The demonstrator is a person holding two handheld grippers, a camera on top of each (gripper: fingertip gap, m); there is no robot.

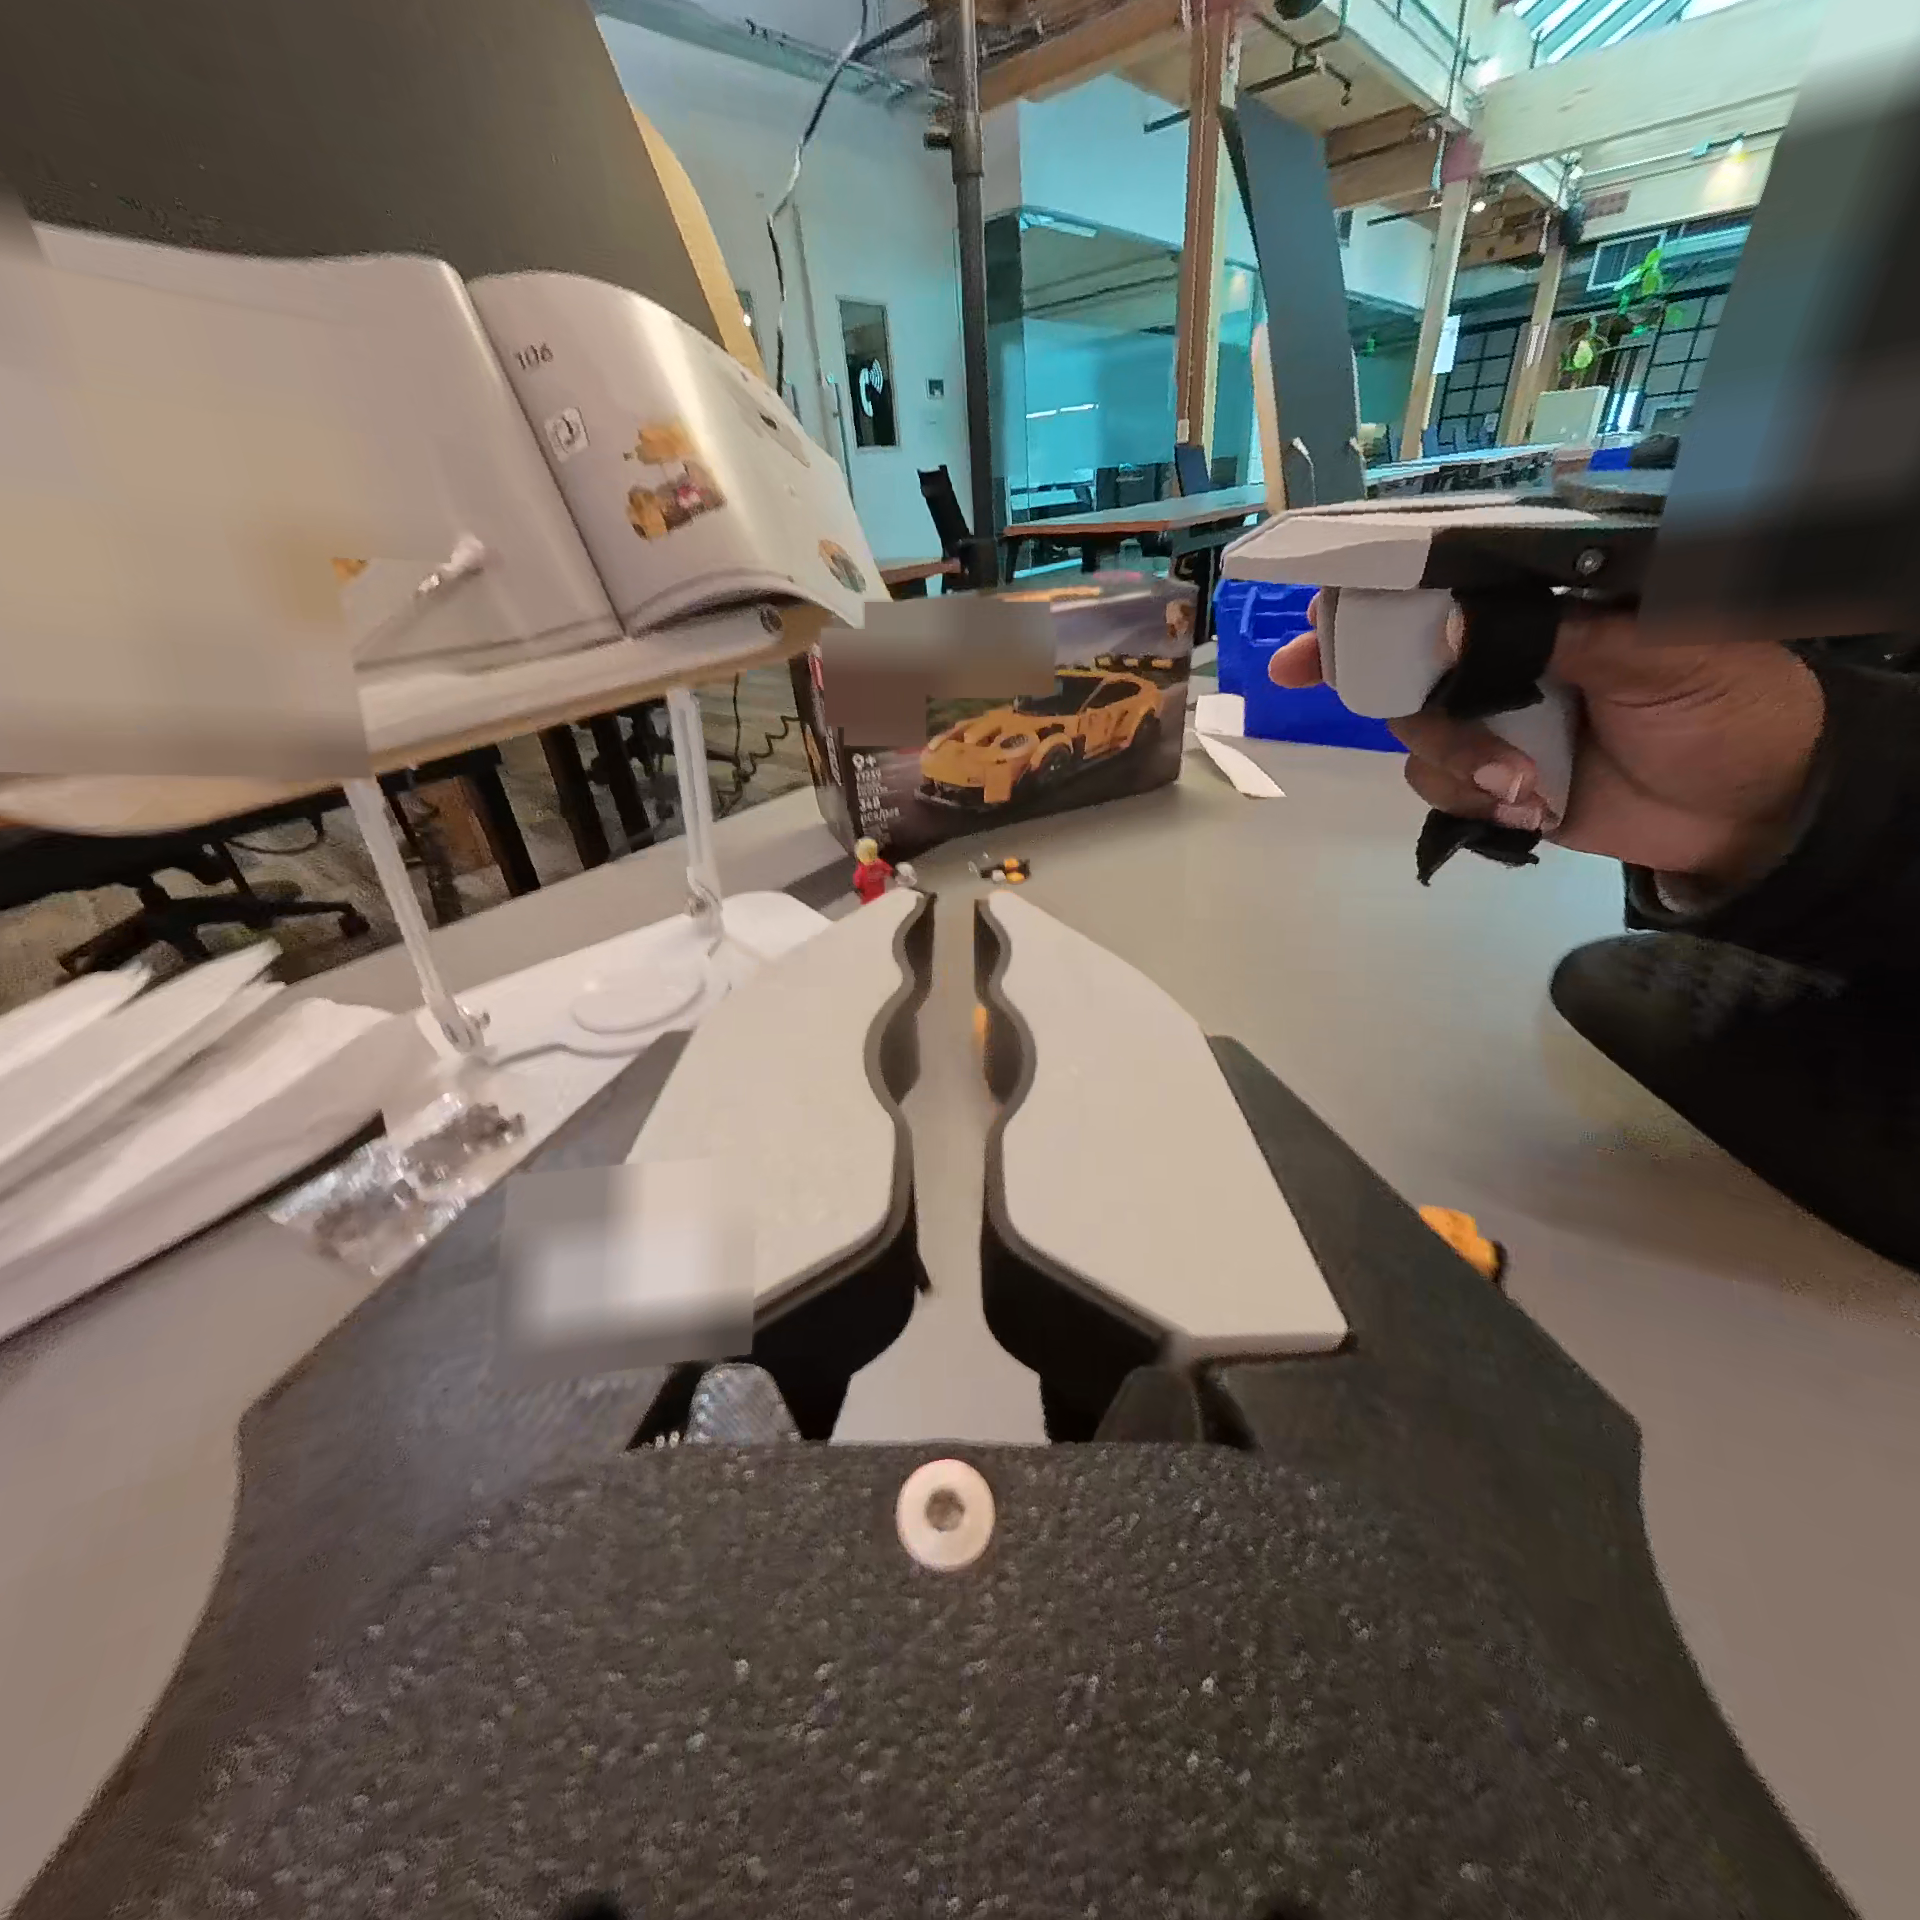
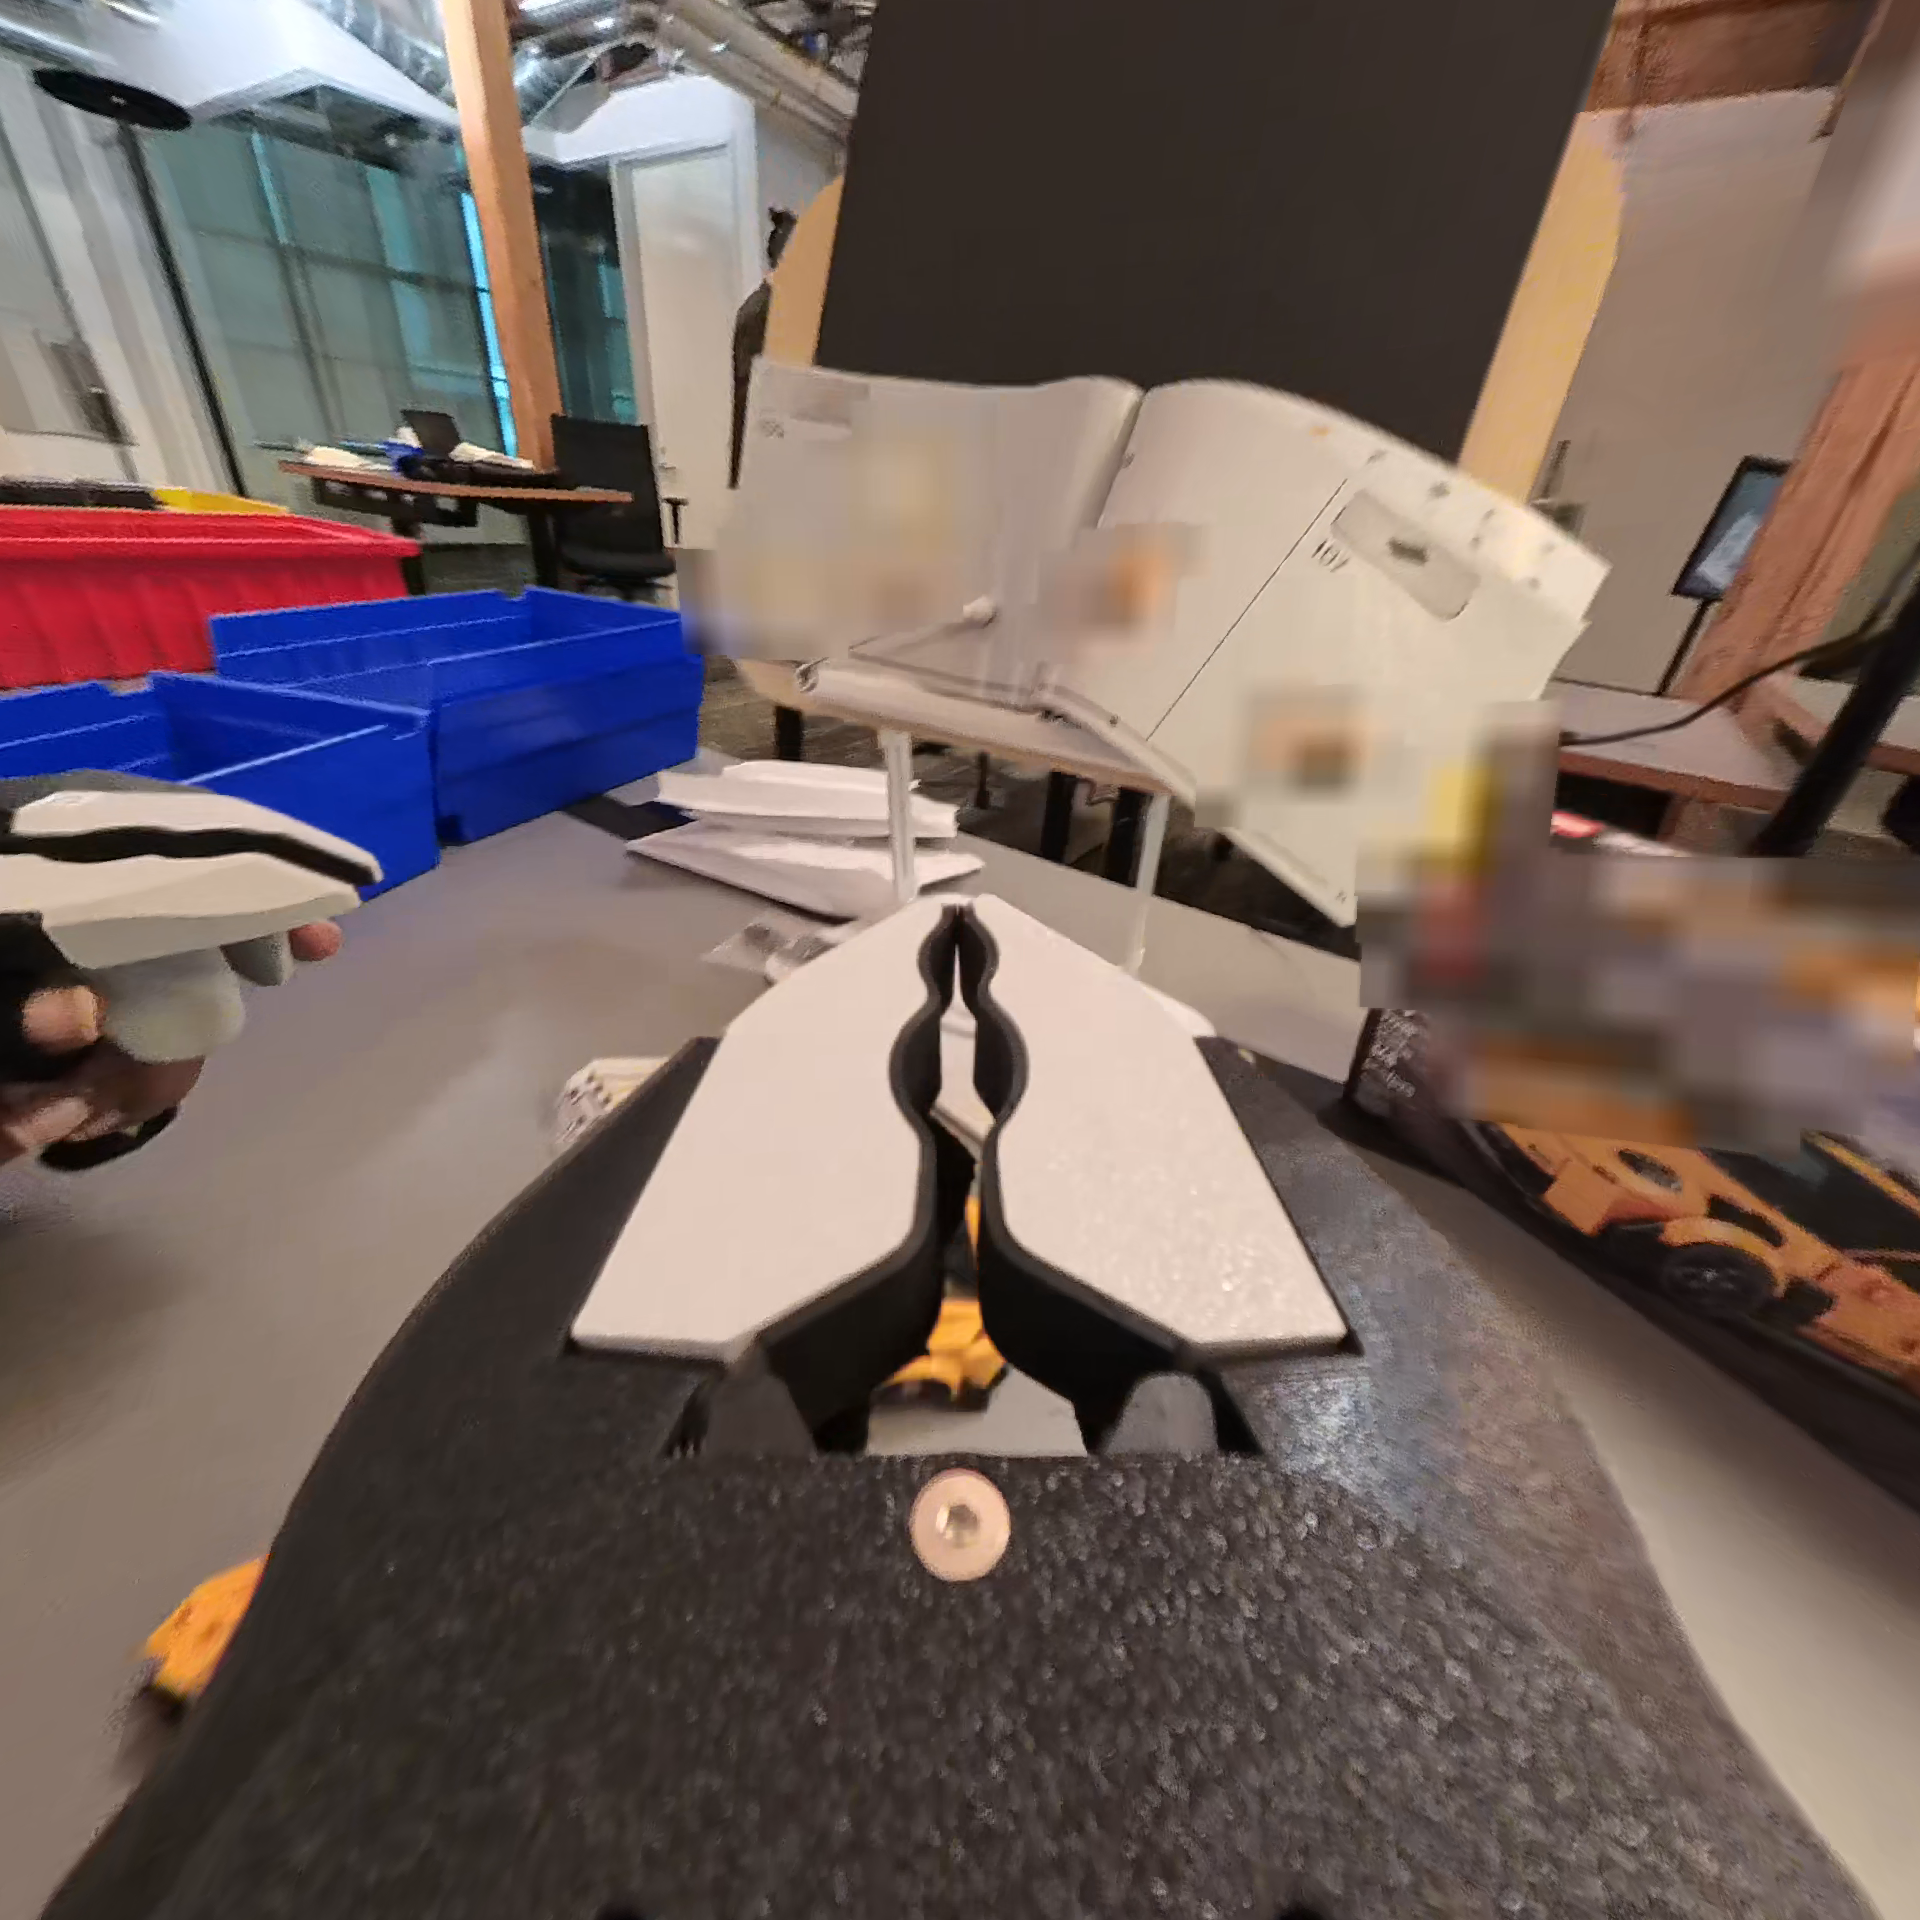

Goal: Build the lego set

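two grippers, neither gripping. left gripper (image 1: 954, 914) jaws slightly parted, empty; right gripper (image 2: 961, 920) jaws pressed together, empty. instruction book (image 1: 623, 457) open late, upper left. yellow car build (image 2: 951, 1361) low centre, mostly hidden; judged nearly finished.

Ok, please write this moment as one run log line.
left gripper: narrowly open, empty | right gripper: shut, empty | instruction book: open on stand | yellow lego piece: on table

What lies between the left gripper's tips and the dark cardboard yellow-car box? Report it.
Left wrist view: a small red minifigure and a tiny black-and-yellow piece, on the grey table.
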